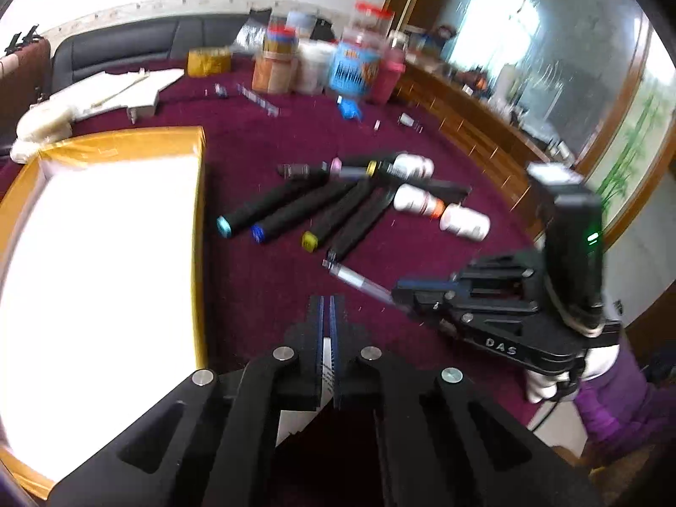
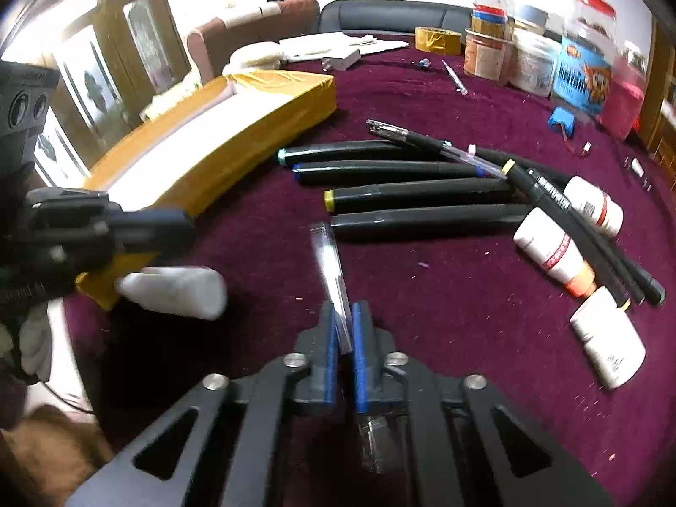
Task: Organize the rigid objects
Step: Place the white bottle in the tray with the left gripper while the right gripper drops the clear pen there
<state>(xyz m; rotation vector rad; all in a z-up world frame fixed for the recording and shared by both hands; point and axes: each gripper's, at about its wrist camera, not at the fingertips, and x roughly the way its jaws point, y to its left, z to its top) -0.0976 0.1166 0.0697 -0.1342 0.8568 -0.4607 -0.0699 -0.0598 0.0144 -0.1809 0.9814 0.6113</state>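
Observation:
My right gripper is shut on a clear pen, which sticks out ahead over the maroon cloth. In the left wrist view the same pen juts from that gripper. The jaws of my left gripper are shut, with only a thin white sliver showing in the gap. A white bottle, blurred, sits just under the left gripper by the near corner of the yellow-taped box. Several black markers lie side by side ahead. Small white bottles lie to their right.
The box has a white inside and fills the left of the left wrist view. Jars, a tape roll and a blue item stand at the back. A wooden cabinet borders the table. A gloved hand holds the right gripper.

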